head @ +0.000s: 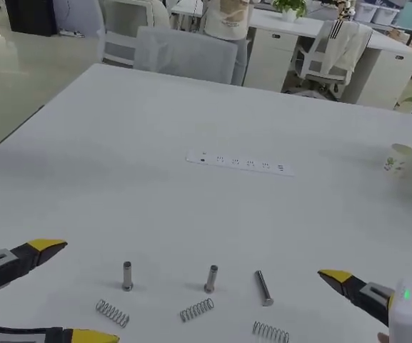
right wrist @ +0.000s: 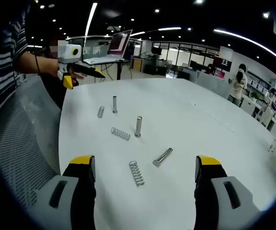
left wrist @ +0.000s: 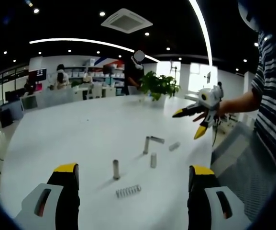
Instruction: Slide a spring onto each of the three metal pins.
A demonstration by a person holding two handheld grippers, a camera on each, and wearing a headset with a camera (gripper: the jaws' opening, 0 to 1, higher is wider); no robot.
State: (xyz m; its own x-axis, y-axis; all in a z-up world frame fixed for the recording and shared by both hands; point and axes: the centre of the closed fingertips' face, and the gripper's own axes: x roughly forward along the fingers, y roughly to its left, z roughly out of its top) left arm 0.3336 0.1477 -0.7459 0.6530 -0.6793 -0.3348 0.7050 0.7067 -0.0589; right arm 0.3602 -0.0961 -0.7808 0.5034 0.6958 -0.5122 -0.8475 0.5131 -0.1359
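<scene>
Two grippers are hovering over a white table (head: pixel 191 107) with the job, by the look of it, not yet begun: none of the three springs is sitting on a pin. The left pin (head: pixel 127 275) and middle pin (head: pixel 211 279) are standing upright, while the right pin (head: pixel 263 287) is lying on its side. A loose spring is lying on the table just in front of each: the left spring (head: pixel 112 313), middle spring (head: pixel 196 309) and right spring (head: pixel 270 331). All three slides are waiting to be done, and the lying pin is probably going to need standing up or holding first.

The left gripper (head: pixel 90 290) is hanging at the left end of the row, jaws spread wide with nothing between them. In the left gripper view the left spring is lying just ahead of the gap, apart from both yellow fingertips (left wrist: pixel 66 167). The right gripper (right wrist: pixel 145 160) is likewise gaping wide and carrying nothing. In the right gripper view the right spring and the lying pin are resting just ahead, between the lines of its two jaws but touching neither. A power strip (head: pixel 239 163) and a cup (head: pixel 400 158) are sitting well beyond the row.
</scene>
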